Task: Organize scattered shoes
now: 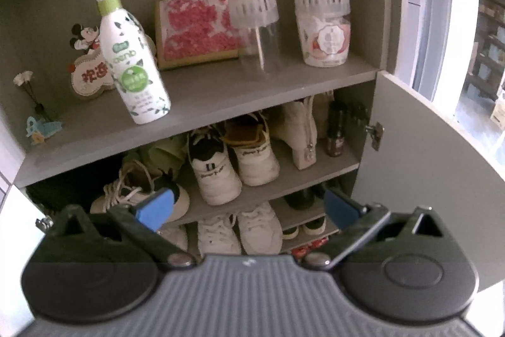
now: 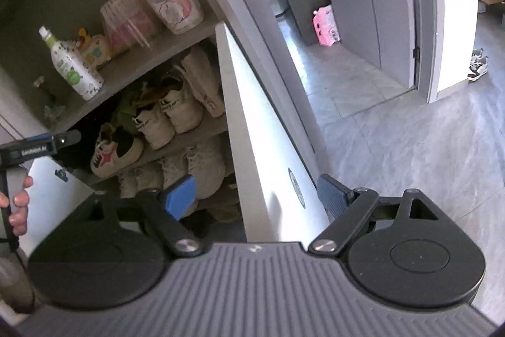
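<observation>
Blue-padded fingers of the left gripper [image 1: 247,209] stand wide apart with nothing between them, aimed into an open shoe cabinet [image 1: 195,90]. Its right gripper [image 2: 257,198] counterpart is equally spread and empty, straddling the edge of the white cabinet door [image 2: 265,153].

Only the left wrist view shows the upper shelf plainly: a white bottle [image 1: 129,52], a framed pink picture [image 1: 199,24], a clear jar [image 1: 257,24] and a second jar [image 1: 323,21] at the right. Below, a pair of white sneakers [image 1: 233,160] sits heels toward the camera, long axes running front to back, toes to the far wall; a laced sneaker [image 1: 139,195] lies at the left, turned more sideways. More white sneakers [image 1: 240,229] fill the shelf beneath.

Only the right wrist view shows the grey tiled floor [image 2: 410,147], a pink package [image 2: 326,26] by a far cabinet, and a stray shoe [image 2: 478,68] on the floor beyond a doorway at the far right, too small to tell its heading. A hand [image 2: 17,204] grips the left tool at that view's left edge.
</observation>
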Demonstrator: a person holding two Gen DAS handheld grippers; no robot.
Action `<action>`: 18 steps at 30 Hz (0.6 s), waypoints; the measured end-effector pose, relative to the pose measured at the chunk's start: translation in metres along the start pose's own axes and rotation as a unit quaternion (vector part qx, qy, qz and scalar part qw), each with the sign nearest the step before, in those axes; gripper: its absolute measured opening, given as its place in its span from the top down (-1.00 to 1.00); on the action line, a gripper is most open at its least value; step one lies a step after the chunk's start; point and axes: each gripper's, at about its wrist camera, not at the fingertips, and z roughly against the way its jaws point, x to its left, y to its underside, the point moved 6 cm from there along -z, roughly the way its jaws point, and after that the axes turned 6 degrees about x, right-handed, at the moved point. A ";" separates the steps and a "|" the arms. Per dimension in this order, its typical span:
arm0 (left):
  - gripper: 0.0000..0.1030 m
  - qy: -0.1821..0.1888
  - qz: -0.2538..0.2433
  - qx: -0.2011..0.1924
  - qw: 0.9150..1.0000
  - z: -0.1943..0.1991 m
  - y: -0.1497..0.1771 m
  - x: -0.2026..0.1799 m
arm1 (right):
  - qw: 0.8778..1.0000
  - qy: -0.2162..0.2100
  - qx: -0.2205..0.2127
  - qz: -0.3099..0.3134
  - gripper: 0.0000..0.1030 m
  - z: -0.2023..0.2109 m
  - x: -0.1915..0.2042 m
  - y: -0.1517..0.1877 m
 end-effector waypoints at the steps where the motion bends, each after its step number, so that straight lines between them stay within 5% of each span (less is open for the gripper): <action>1: -0.99 -0.001 0.001 0.000 1.000 0.000 0.000 0.000 | 1.000 -0.005 0.011 0.008 -0.59 -0.004 0.002 -0.001; 11: -0.99 -0.035 0.033 0.001 0.999 0.001 0.004 0.026 | 0.995 -0.037 0.068 0.061 -0.58 -0.027 0.023 -0.001; 18: -0.99 -0.049 0.057 0.007 0.997 0.003 0.005 0.045 | 0.990 -0.109 0.084 0.036 -0.59 -0.018 0.014 -0.004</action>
